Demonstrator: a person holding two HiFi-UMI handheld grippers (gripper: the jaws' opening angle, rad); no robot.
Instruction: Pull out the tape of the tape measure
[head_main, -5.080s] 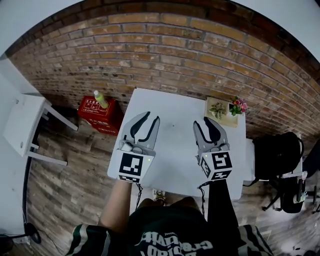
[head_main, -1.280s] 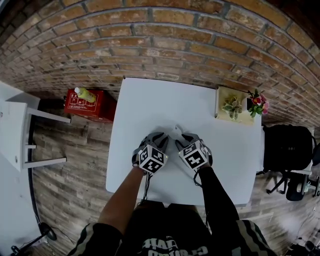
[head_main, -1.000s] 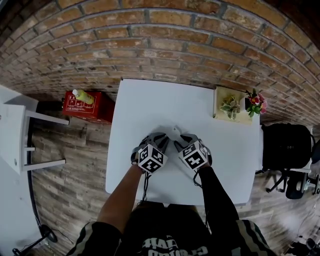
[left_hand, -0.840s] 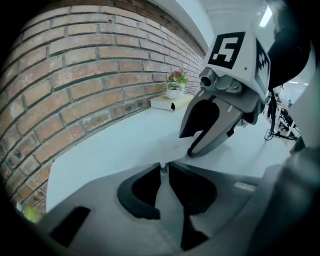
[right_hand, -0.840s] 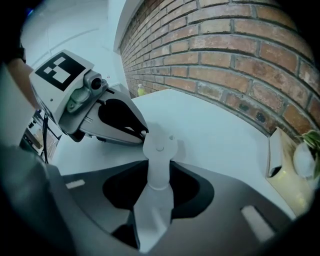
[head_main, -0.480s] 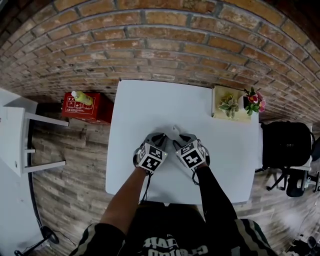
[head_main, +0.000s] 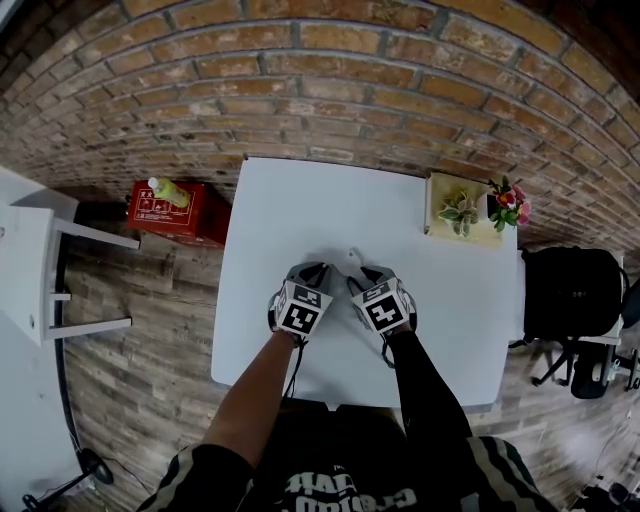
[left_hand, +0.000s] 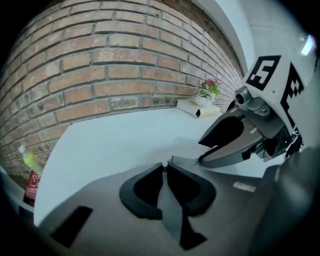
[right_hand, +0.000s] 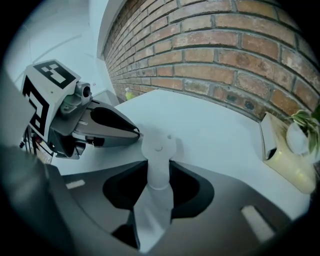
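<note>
A small white tape measure (head_main: 352, 262) rests near the middle of the white table (head_main: 280, 200). My right gripper (head_main: 366, 276) is shut on its casing. In the right gripper view the white body (right_hand: 159, 146) is squeezed between the dark pads. My left gripper (head_main: 316, 272) comes in from the left, its tips meeting the casing's side (right_hand: 138, 133). Its jaws have just been closing. In the left gripper view they stand nearly together (left_hand: 164, 168), with a thin pale tab of tape (left_hand: 164, 163) pinched at the very tips. The right gripper (left_hand: 202, 152) shows close on that view's right.
A cream planter with small plants and flowers (head_main: 465, 215) stands at the table's back right corner. On the wooden floor, a red box with a bottle on top (head_main: 178, 212) and a white stool (head_main: 45, 262) lie left; a black bag (head_main: 570, 292) lies right. A brick wall runs behind.
Five seconds ago the grippers were apart and open over the table; now both meet at the tape measure. Over the last second they barely shifted, and the left gripper's marker cube rolled slightly.
</note>
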